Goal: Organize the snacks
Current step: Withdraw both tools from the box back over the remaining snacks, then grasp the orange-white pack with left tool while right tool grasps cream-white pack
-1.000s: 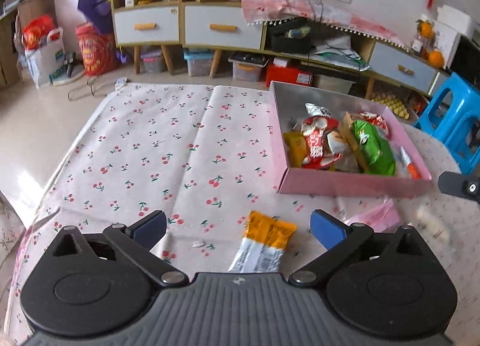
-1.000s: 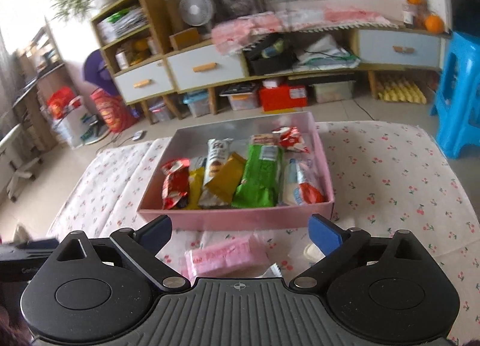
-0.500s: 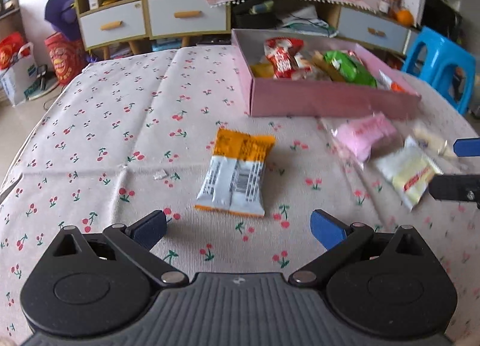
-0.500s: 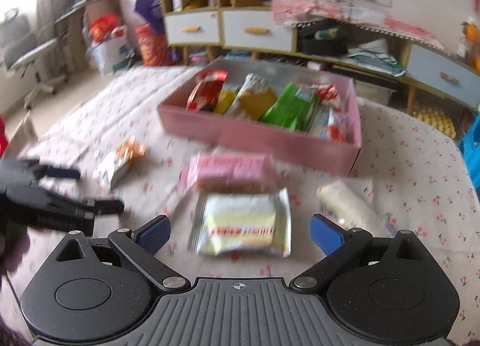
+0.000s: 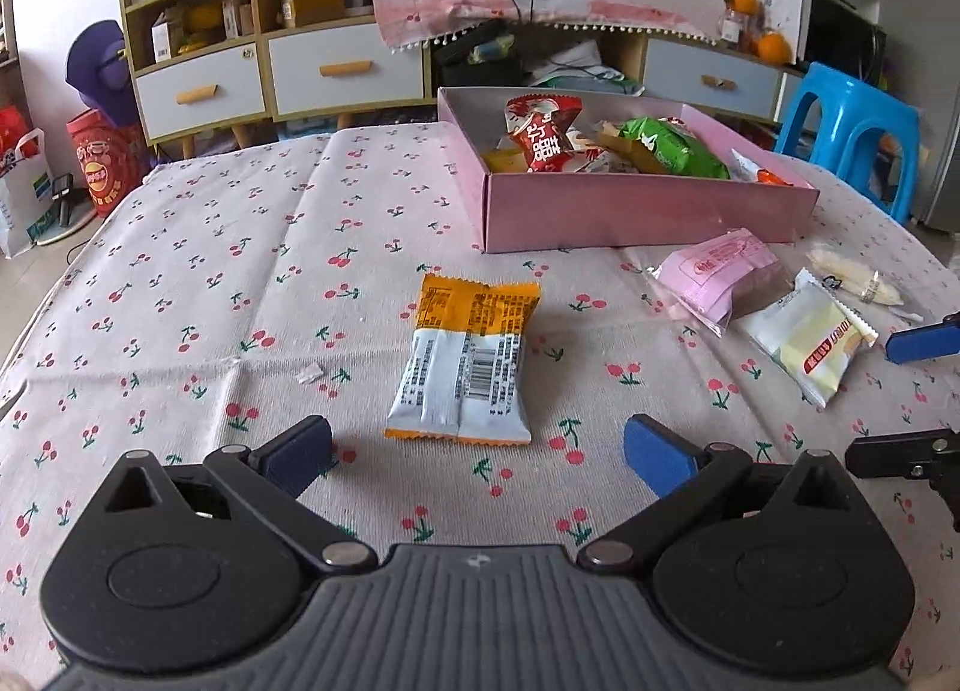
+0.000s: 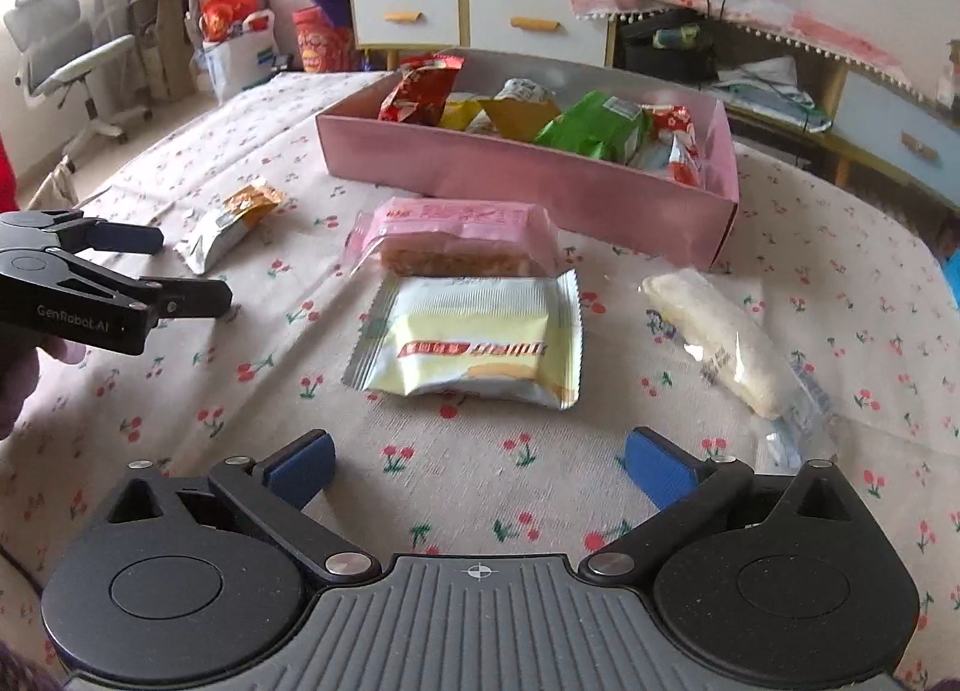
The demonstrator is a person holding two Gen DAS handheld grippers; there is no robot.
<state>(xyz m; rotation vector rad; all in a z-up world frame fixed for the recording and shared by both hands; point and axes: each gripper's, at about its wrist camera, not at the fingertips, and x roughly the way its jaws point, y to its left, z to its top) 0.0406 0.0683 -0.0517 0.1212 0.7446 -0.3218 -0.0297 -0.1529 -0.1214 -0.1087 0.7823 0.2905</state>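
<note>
An orange-and-silver snack packet (image 5: 465,358) lies flat on the cherry-print cloth just ahead of my left gripper (image 5: 477,454), which is open and holds nothing. My right gripper (image 6: 477,466) is open too, right behind a pale yellow packet (image 6: 471,346). Beyond that lies a pink wrapped cake (image 6: 453,238), and a white roll in clear wrap (image 6: 717,340) rests to the right. The pink box (image 6: 528,175) behind them holds several snacks. From the right wrist view the left gripper (image 6: 180,268) and the orange packet (image 6: 231,223) show at the left.
The table's cloth (image 5: 198,295) spreads wide to the left of the box. A blue plastic stool (image 5: 852,136) stands past the table's right edge. Low cabinets with drawers (image 5: 342,70) line the back wall. An office chair (image 6: 57,52) sits far left.
Both grippers dropped lower and drew back toward the near table edge, so the loose packets now lie ahead of the fingers. Both stayed open; no snack moved.
</note>
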